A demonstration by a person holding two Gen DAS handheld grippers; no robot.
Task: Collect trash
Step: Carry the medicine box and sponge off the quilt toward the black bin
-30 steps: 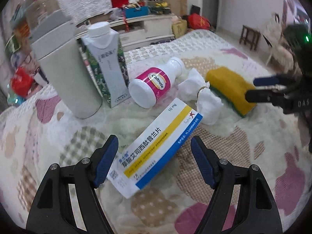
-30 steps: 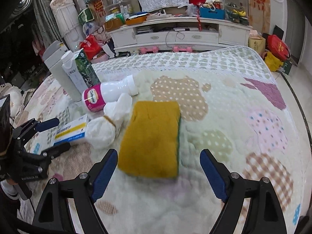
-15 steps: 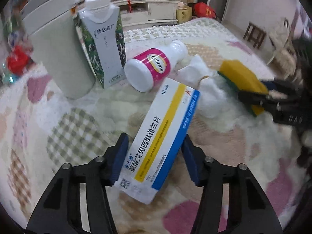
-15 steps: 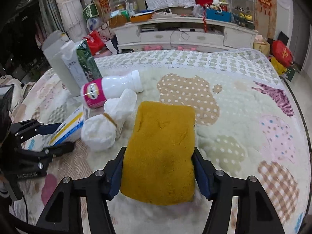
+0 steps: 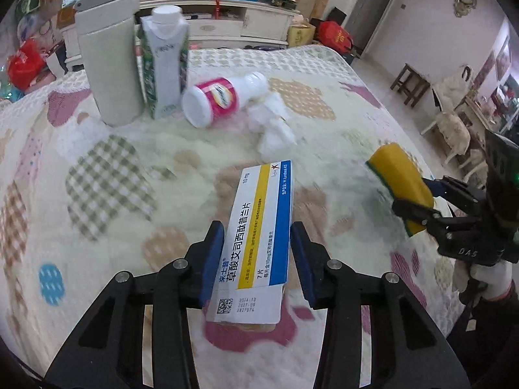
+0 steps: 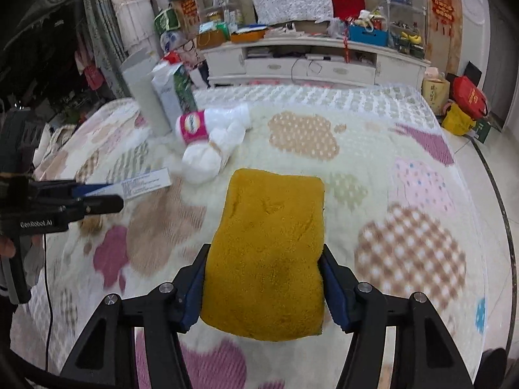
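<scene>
My left gripper (image 5: 258, 253) is shut on a white, yellow and blue medicine box (image 5: 259, 227) and holds it above the patterned blanket (image 5: 97, 178); the box also shows in the right wrist view (image 6: 146, 183). My right gripper (image 6: 264, 278) is shut on a yellow sponge (image 6: 272, 253) and holds it off the blanket; the sponge also shows in the left wrist view (image 5: 400, 183). A pink-labelled white bottle (image 5: 220, 100) lies on its side beside crumpled white tissue (image 5: 275, 129).
A tall grey bin (image 5: 107, 64) and a green-and-white carton (image 5: 165, 61) stand at the back left. A white cabinet (image 6: 308, 61) with clutter stands beyond the blanket. Stools and chairs (image 5: 447, 120) stand on the floor at the right.
Both grippers closed, the left on the medicine box and the right on the sponge, and both lifted their loads off the blanket and drew back from the bottle and tissue.
</scene>
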